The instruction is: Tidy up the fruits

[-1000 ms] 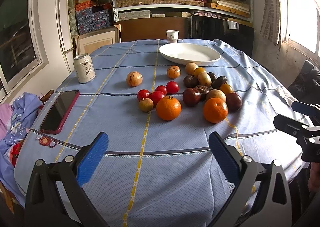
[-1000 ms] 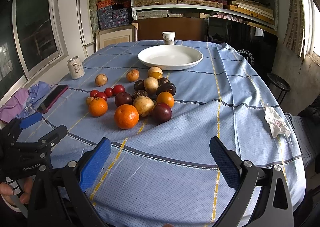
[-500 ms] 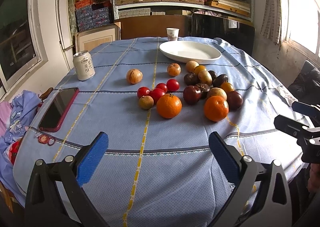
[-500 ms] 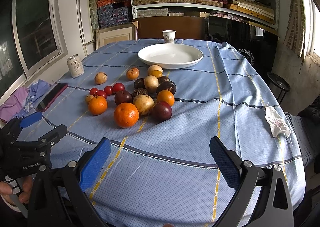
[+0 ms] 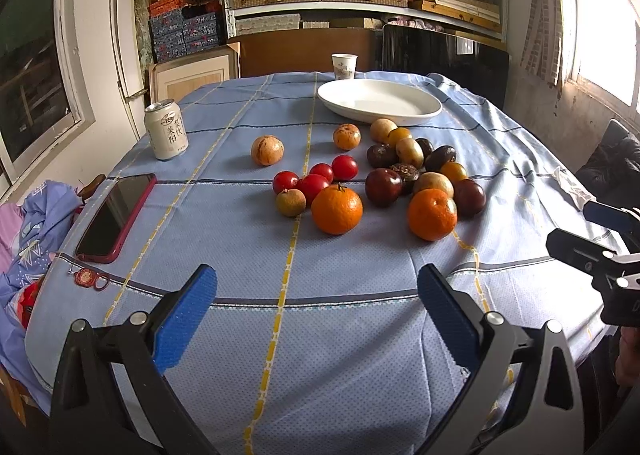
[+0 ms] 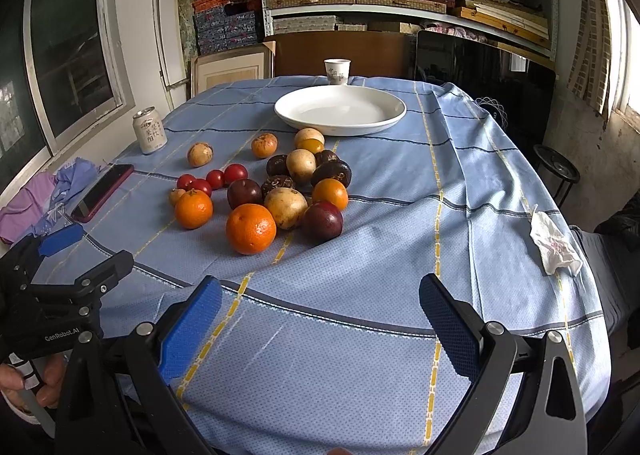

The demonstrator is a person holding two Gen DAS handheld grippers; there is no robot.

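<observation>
A pile of mixed fruit lies mid-table on the blue cloth: two oranges (image 5: 337, 209) (image 6: 251, 228), small red tomatoes (image 5: 315, 177), dark plums (image 6: 322, 221) and yellow-brown fruits (image 6: 285, 207). Behind them stands an empty white plate (image 5: 380, 101) (image 6: 340, 110). My left gripper (image 5: 316, 309) hangs open over the near table edge, well short of the fruit, nothing between its blue pads. My right gripper (image 6: 320, 315) is open too, over the near cloth to the right of the pile. Each gripper shows at the edge of the other's view.
A drink can (image 5: 165, 129) and a phone in a red case (image 5: 117, 211) lie at the left. A paper cup (image 5: 344, 65) stands behind the plate. A crumpled tissue (image 6: 554, 243) lies at the right edge. Shelves of boxes fill the back wall.
Both grippers have crept slightly forward toward the fruit; their jaws stay open. No fruit has moved.
</observation>
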